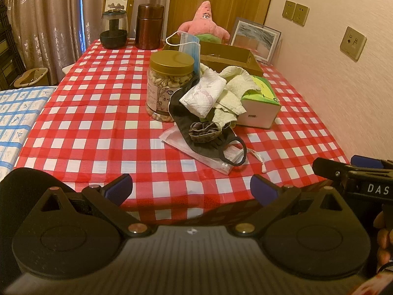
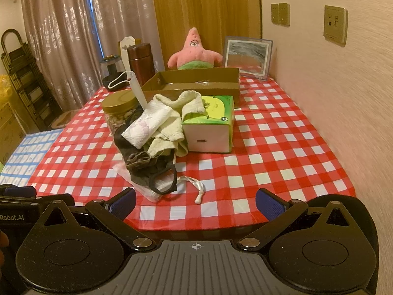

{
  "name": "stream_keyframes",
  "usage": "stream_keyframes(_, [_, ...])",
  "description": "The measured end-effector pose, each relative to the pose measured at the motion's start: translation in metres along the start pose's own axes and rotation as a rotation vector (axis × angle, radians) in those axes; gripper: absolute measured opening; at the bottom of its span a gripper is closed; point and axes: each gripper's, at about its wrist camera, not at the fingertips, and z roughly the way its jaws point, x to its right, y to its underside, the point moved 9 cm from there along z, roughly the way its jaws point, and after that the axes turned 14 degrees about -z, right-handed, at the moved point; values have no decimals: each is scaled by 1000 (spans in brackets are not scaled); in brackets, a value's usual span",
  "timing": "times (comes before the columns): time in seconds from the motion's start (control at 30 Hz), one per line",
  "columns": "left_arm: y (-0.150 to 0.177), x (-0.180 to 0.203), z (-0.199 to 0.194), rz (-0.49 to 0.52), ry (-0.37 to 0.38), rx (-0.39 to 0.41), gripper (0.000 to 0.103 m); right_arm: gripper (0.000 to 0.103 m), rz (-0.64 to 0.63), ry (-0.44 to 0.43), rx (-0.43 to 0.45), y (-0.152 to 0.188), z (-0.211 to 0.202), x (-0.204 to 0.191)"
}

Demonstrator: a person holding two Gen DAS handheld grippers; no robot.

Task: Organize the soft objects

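Left gripper (image 1: 191, 186): fingers (image 1: 120, 186) spread wide, holding nothing, touching nothing, poised at the near edge of the desk (image 1: 98, 113).

Right gripper (image 2: 195, 202): fingers (image 2: 269, 206) likewise spread wide and empty, at the same near edge, just beside the left gripper.

Desk: covered in a red-and-white checked cloth.

Soft pile, centre of desk, between nut jar (image 1: 170, 83) and tissue box (image 1: 260, 103):
- dark face mask (image 1: 208, 142), lying flat on a clear plastic packet (image 1: 196, 154), long axis running from the jar toward the near right, ear loop nearest the grippers;
- dark scrunchie (image 1: 205, 131) resting on the mask;
- folded white tissue pack (image 1: 203, 93) tilted atop the heap;
- pale green towel (image 1: 233, 91), crumpled against the tissue box;
- blue surgical mask (image 1: 190, 46) propped upright behind the jar, its loop hanging left.

Loose white cord (image 2: 196, 186): on the cloth just right of the packet.

Behind the pile: open cardboard box (image 2: 191, 86), long axis across the desk. Pink star plush (image 2: 194, 51) sits upright behind it, facing the grippers; framed picture (image 2: 248, 57) leans on the wall; brown canister (image 1: 149, 27) and glass jar (image 1: 114, 28) at far left.
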Motion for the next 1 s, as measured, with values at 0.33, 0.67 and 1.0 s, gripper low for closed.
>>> stream_keyframes(0.33, [0, 0, 0, -1, 0, 1, 101, 103, 0, 0, 1, -1, 1, 0])
stream_keyframes(0.67, [0, 0, 0, -1, 0, -1, 101, 103, 0, 0, 0, -1, 0, 0])
stream_keyframes(1.0, [-1, 0, 0, 0, 1, -1, 101, 103, 1, 0, 0, -1, -1, 2])
